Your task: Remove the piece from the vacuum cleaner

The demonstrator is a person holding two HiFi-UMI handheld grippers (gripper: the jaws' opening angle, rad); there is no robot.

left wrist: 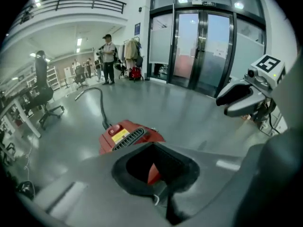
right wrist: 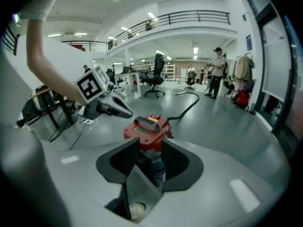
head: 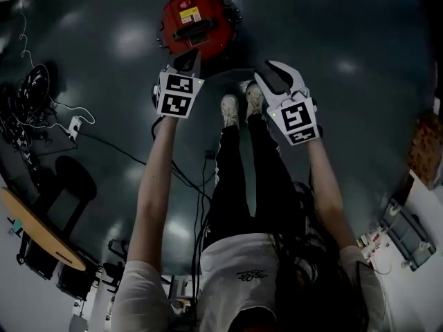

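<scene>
A red canister vacuum cleaner stands on the dark floor ahead of the person's feet, with a yellow label and a black grille on top. It shows again in the left gripper view and the right gripper view, its black hose trailing away behind it. My left gripper hangs in the air just short of the vacuum, jaws shut and empty. Further right and a little further back, my right gripper is open and holds nothing. Neither gripper touches the vacuum.
Cables and a power strip lie on the floor at the left. A round wooden table and chairs stand at the lower left. People stand far off by glass doors. The person's shoes are below the grippers.
</scene>
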